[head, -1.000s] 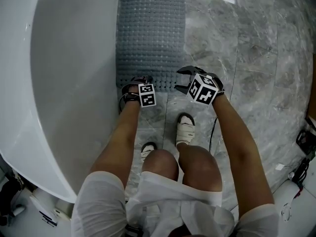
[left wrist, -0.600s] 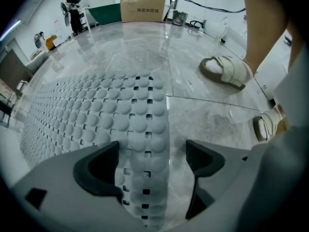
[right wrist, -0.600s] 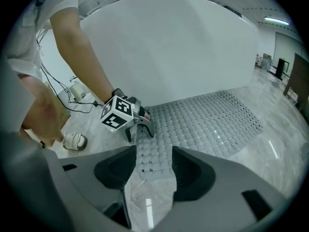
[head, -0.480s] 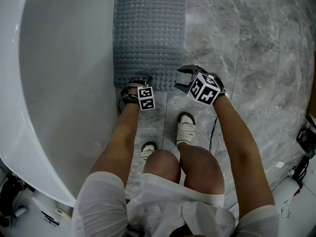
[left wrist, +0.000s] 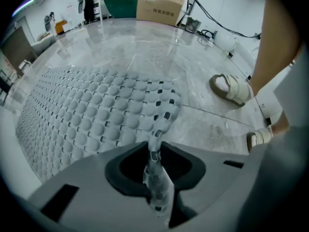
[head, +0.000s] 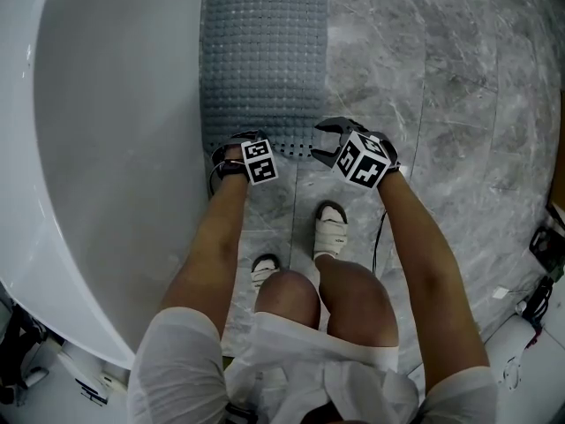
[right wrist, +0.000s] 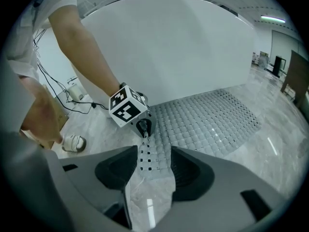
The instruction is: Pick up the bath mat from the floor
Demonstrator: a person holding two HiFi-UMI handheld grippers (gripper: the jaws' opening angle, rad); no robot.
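Note:
The grey studded bath mat (head: pixel 265 60) lies flat on the marble floor beside the tub. My left gripper (head: pixel 232 148) is at the mat's near left corner. Its jaws are closing and pinch the lifted corner into a thin ridge (left wrist: pixel 155 149). My right gripper (head: pixel 319 143) is at the mat's near right corner. Its jaws are closing but still stand wide, with the mat's edge (right wrist: pixel 147 156) lying between them untouched. The right gripper view also shows the left gripper (right wrist: pixel 143 127) pinching the mat (right wrist: pixel 207 117).
A white bathtub (head: pixel 106 148) runs along the mat's left side, close to my left gripper. The person's sandalled feet (head: pixel 331 228) stand just behind the grippers. A cable (head: pixel 378 241) trails on the grey marble floor (head: pixel 459 104). A cardboard box (left wrist: pixel 161 8) stands far off.
My left gripper has moved forward onto the mat's near left corner and closed on it. The right gripper has stayed at the near right corner.

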